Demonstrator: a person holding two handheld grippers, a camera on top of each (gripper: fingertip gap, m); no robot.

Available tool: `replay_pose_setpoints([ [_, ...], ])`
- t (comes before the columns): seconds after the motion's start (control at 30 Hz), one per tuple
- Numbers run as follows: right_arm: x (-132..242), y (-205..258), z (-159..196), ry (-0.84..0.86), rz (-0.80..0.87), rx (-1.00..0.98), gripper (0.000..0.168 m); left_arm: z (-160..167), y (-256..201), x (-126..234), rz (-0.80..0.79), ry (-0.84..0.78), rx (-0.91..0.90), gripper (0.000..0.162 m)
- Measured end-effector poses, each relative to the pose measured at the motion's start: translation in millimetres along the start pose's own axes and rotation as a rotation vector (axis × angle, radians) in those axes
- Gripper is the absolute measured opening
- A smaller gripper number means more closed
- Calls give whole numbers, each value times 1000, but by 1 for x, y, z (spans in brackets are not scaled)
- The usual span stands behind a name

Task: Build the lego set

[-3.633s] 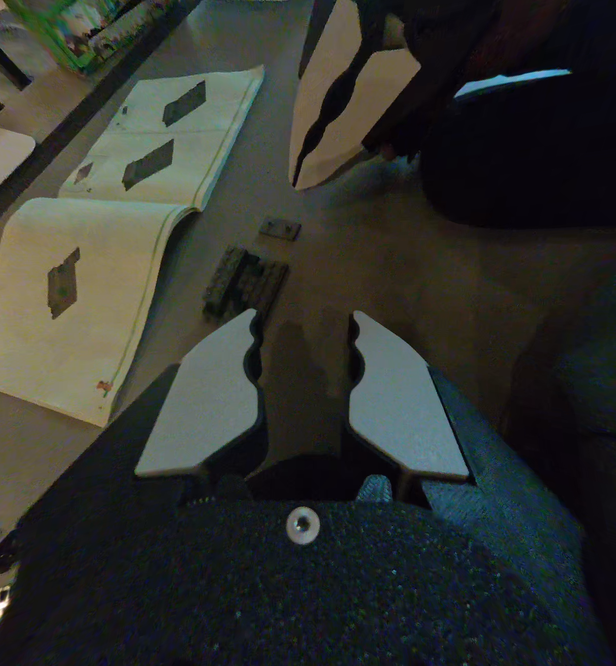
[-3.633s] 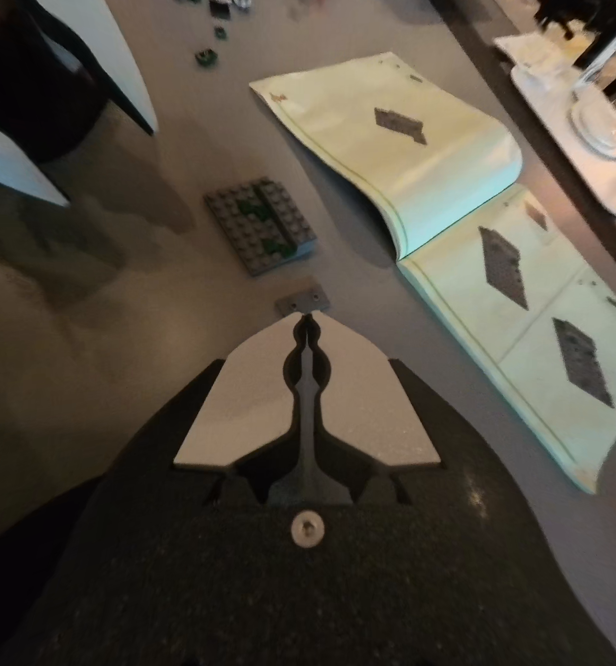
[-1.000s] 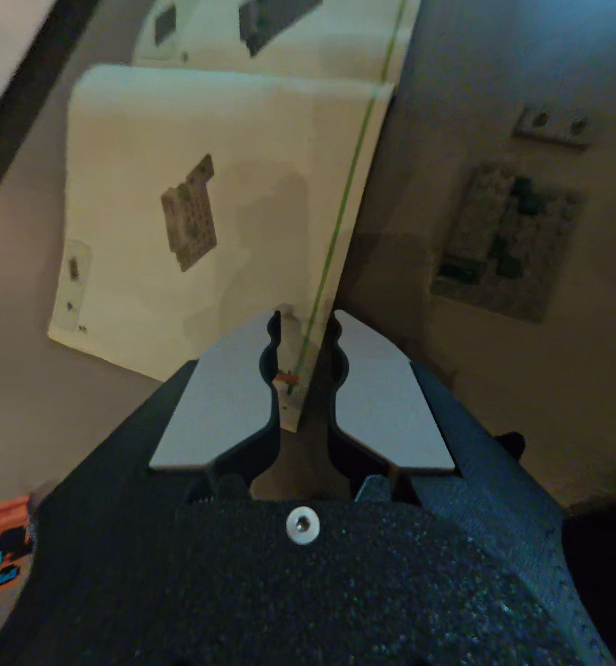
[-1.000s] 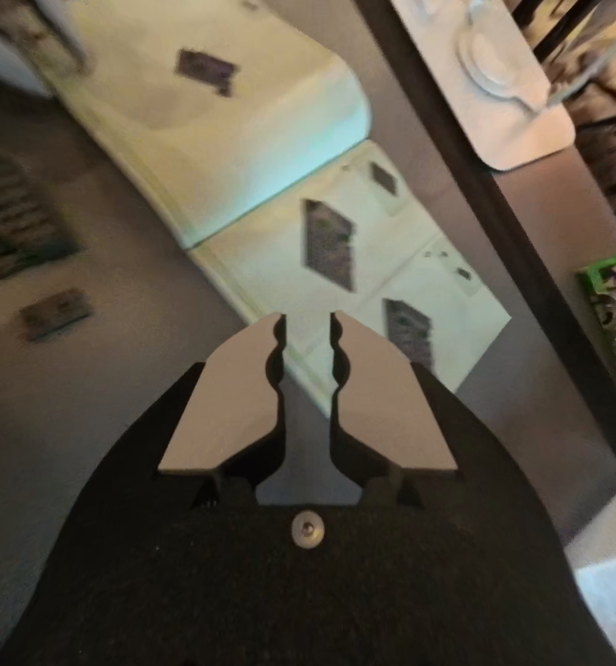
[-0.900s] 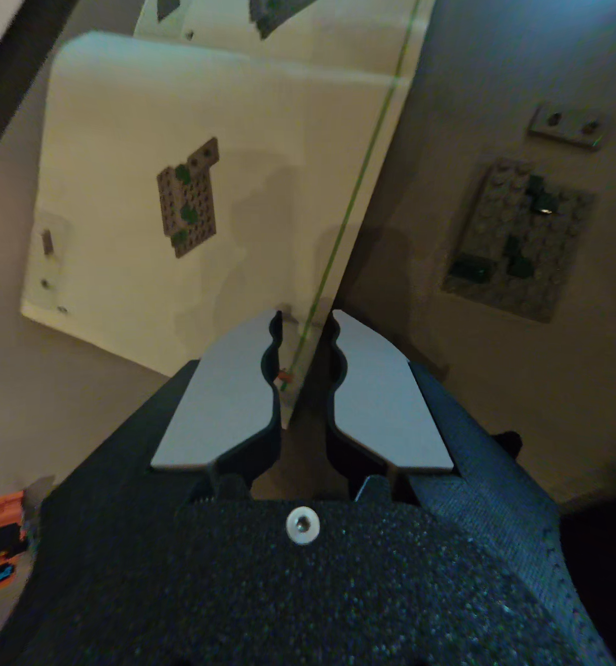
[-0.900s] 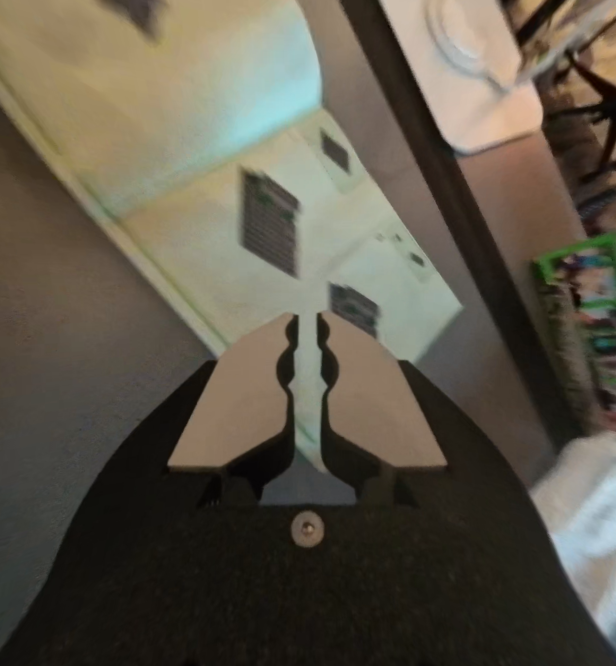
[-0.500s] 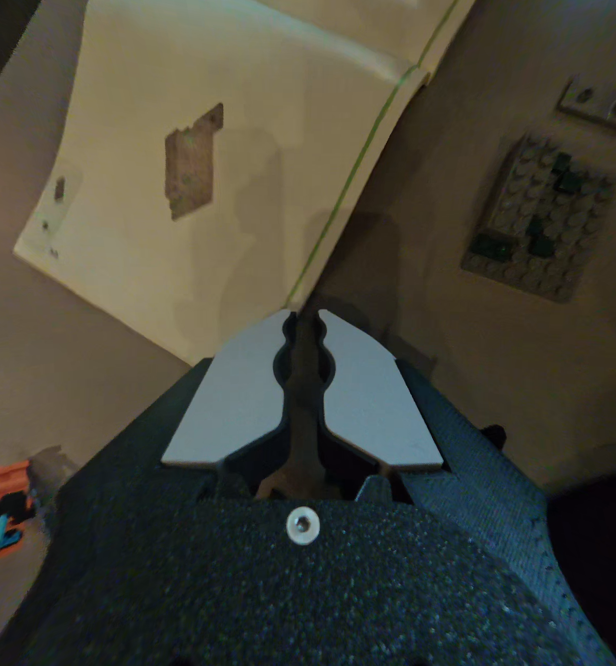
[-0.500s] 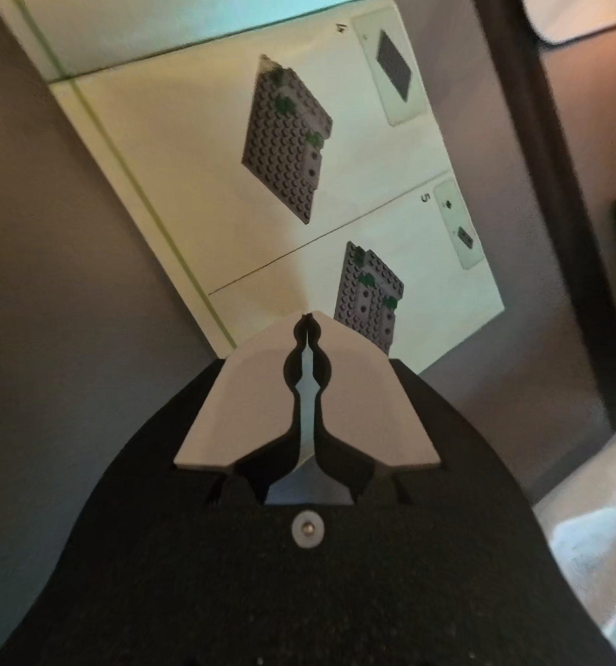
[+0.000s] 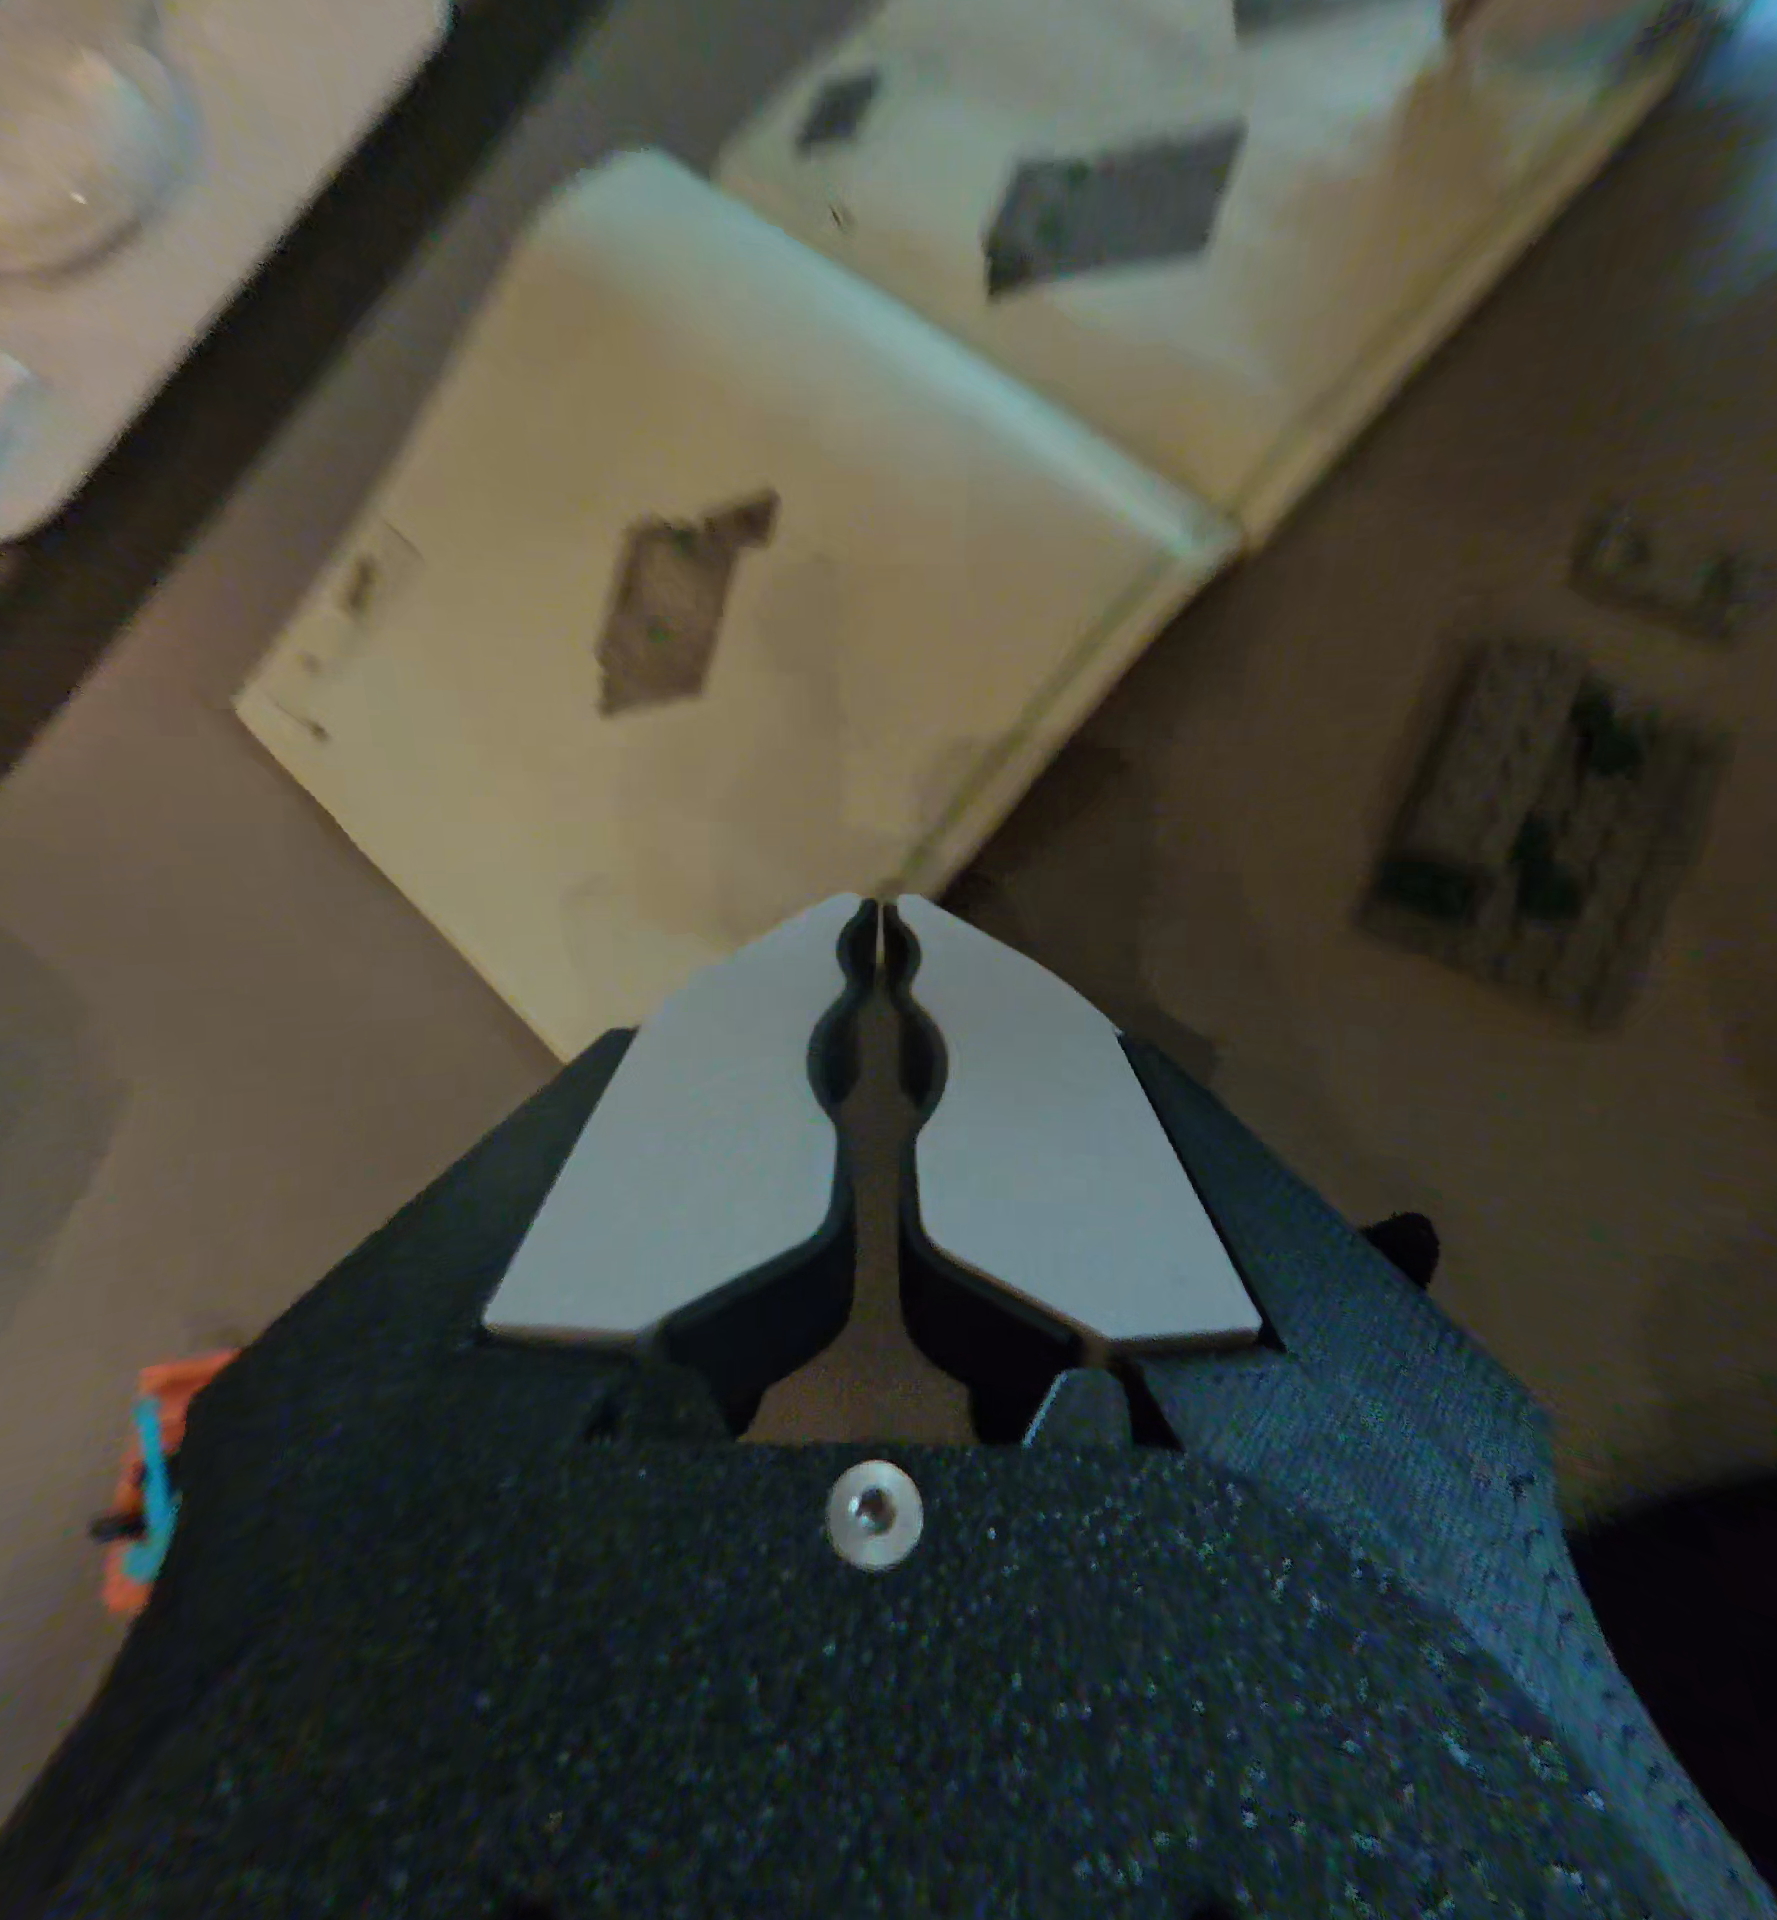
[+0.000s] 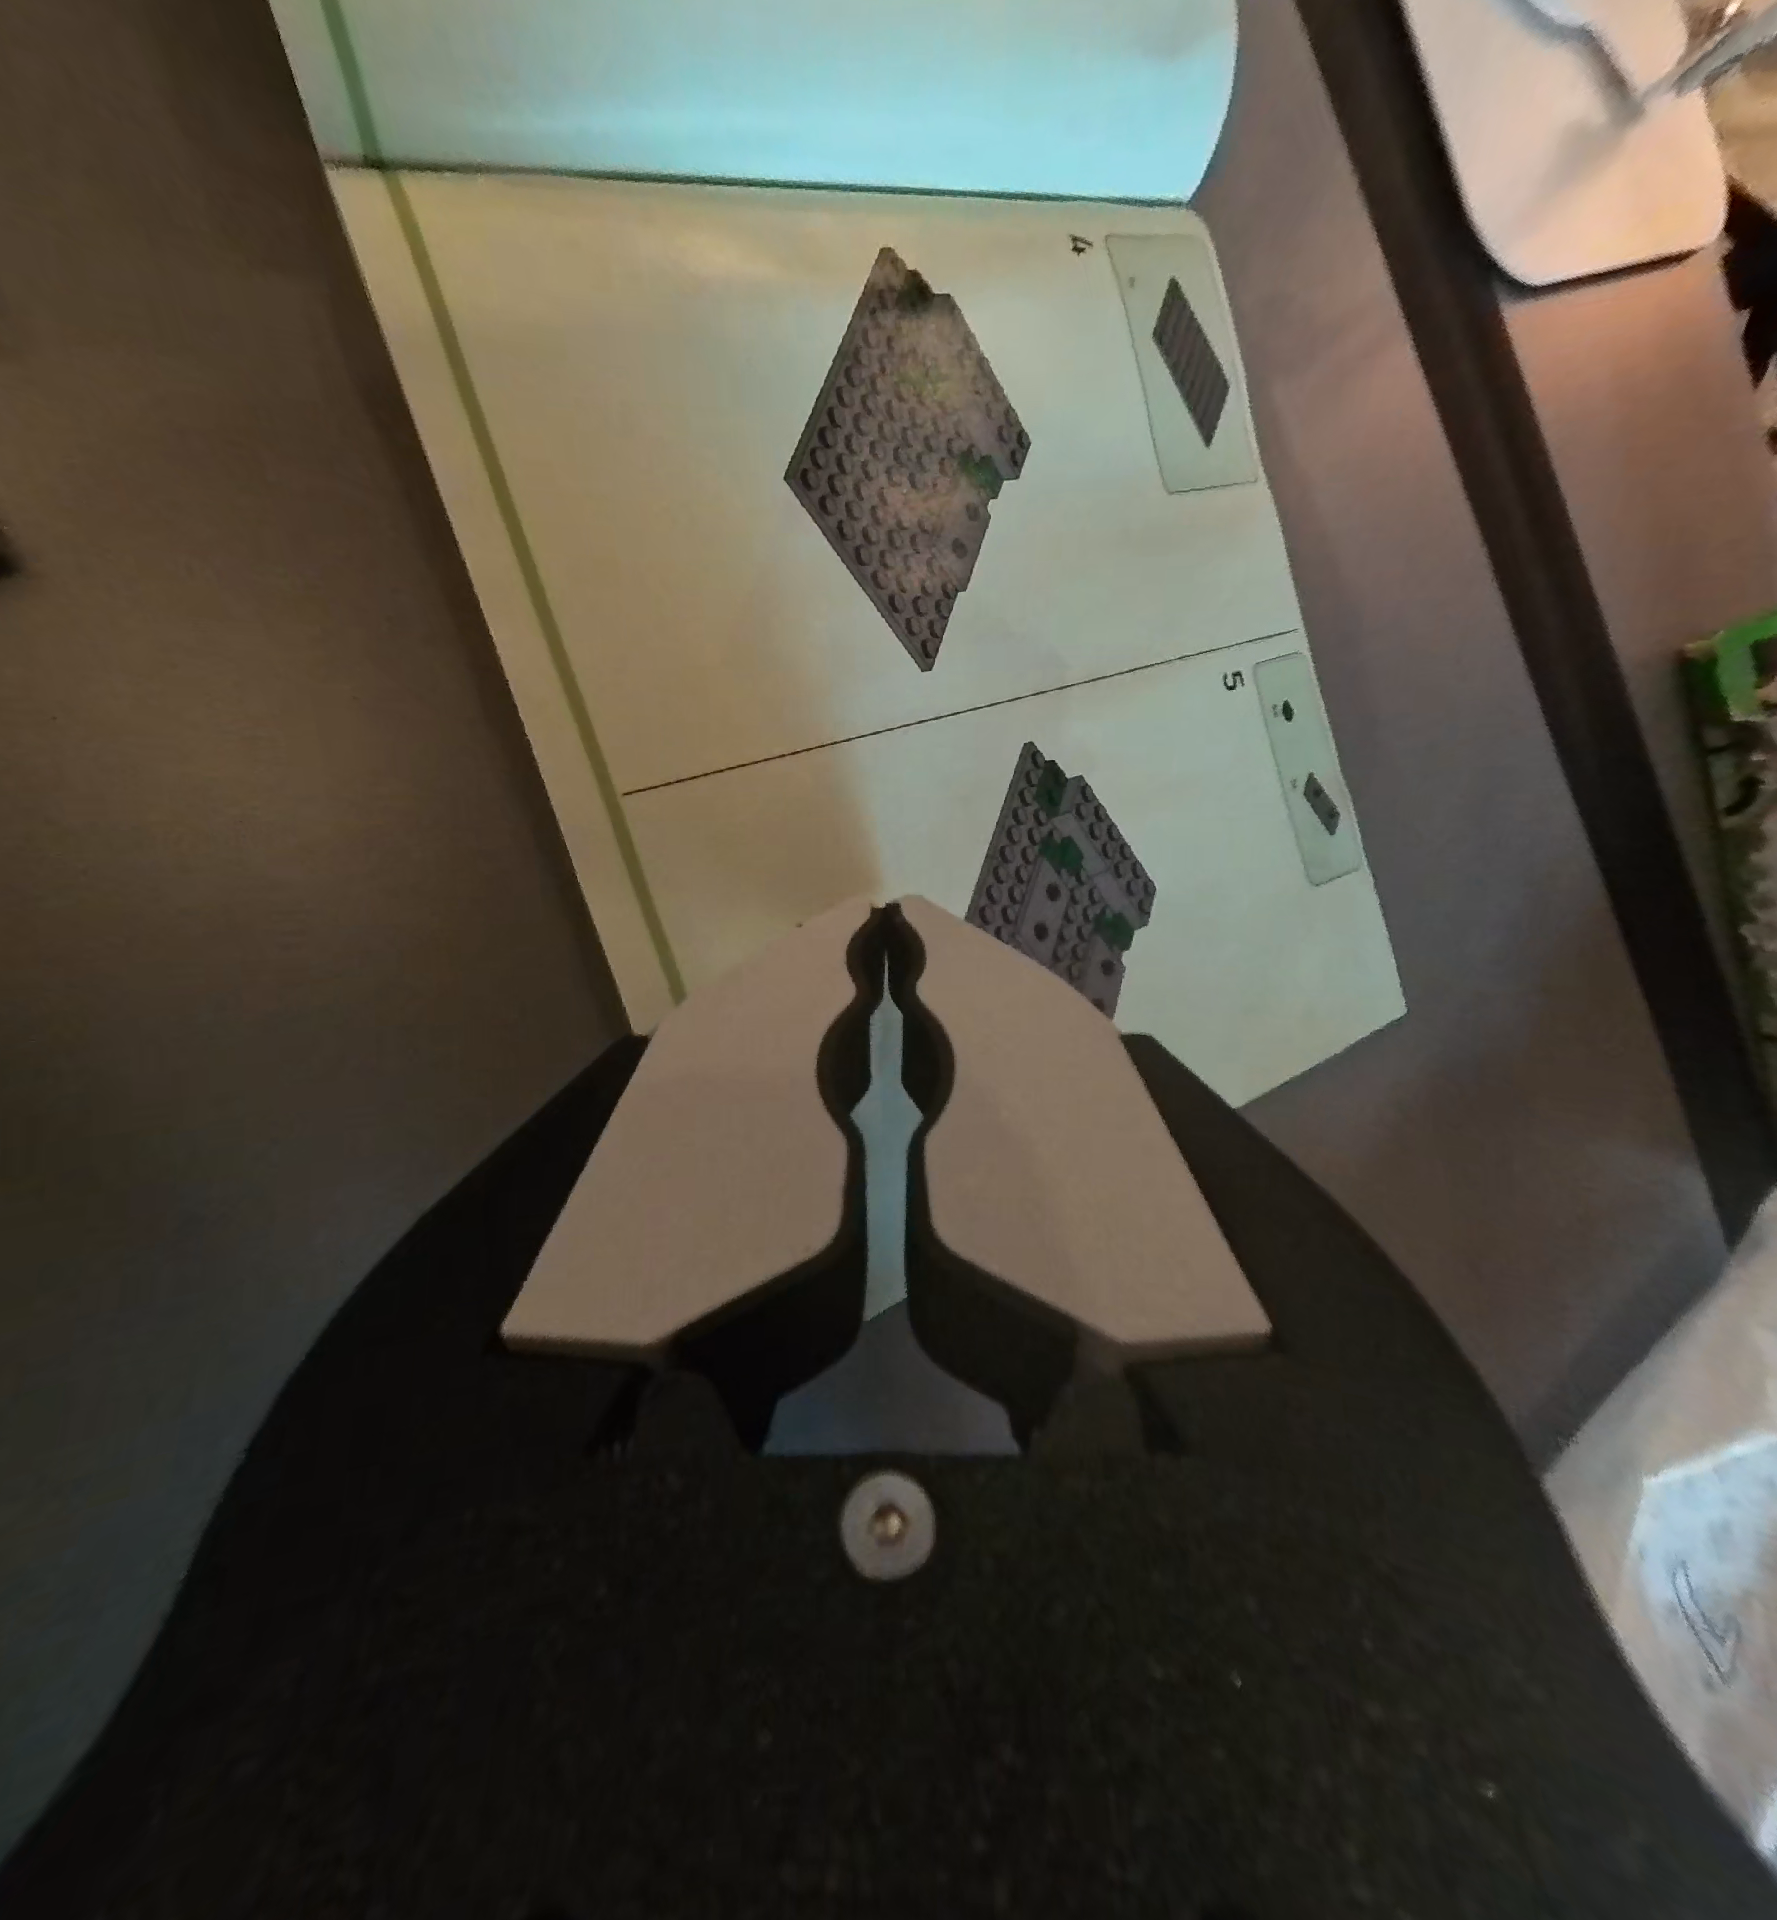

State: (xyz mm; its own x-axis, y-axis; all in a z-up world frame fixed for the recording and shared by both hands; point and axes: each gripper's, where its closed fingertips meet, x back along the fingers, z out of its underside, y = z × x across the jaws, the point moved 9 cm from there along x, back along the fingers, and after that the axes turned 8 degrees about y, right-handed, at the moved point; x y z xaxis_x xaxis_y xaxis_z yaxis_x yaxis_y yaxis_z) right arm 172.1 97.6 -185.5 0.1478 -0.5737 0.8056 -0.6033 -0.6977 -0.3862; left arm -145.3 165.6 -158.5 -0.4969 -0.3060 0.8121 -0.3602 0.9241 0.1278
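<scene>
The open instruction booklet (image 9: 759, 582) lies on the brown table. Its left page bulges up from the spine. My left gripper (image 9: 879, 916) is shut, its tips pinching that page's near corner. In the right wrist view the right page (image 10: 811, 623) shows printed build steps. My right gripper (image 10: 886, 914) is shut at that page's near edge, with pale paper showing along the gap between the fingers. A grey baseplate (image 9: 1538, 821) carrying a few dark green pieces lies right of the booklet. A small grey plate (image 9: 1673, 571) lies just beyond it.
An orange and blue piece (image 9: 151, 1475) sits at the left behind my left gripper. A white object (image 9: 53, 187) lies past a dark strip at the table's far side. A green-edged box (image 10: 1757, 883) and a clear plastic bag (image 10: 1715, 1455) lie to the right.
Both grippers went from open to shut. The left closed on the left page's corner and the page has lifted. The right moved onto the right page's near edge and closed.
</scene>
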Motion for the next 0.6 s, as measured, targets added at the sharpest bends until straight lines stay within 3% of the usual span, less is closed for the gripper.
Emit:
replay_pose_setpoints([
  [0.03, -2, -2, 0, -13, -8, -3, 0, -5, 5, -3, -8, -1, 7, 1],
  [0.2, 0, -14, -15, -39, -45, -24, 0, -7, 14, -31, -71, 103, -12, 4],
  [0.4, 1, -3, -104, -225, -223, -93, 0, -1, -1, -34, -71, 144, 4, 0],
  [0.6, -41, 4, -163, -132, -363, -161, 0, 6, -11, -29, -102, 133, 36, 0],
])
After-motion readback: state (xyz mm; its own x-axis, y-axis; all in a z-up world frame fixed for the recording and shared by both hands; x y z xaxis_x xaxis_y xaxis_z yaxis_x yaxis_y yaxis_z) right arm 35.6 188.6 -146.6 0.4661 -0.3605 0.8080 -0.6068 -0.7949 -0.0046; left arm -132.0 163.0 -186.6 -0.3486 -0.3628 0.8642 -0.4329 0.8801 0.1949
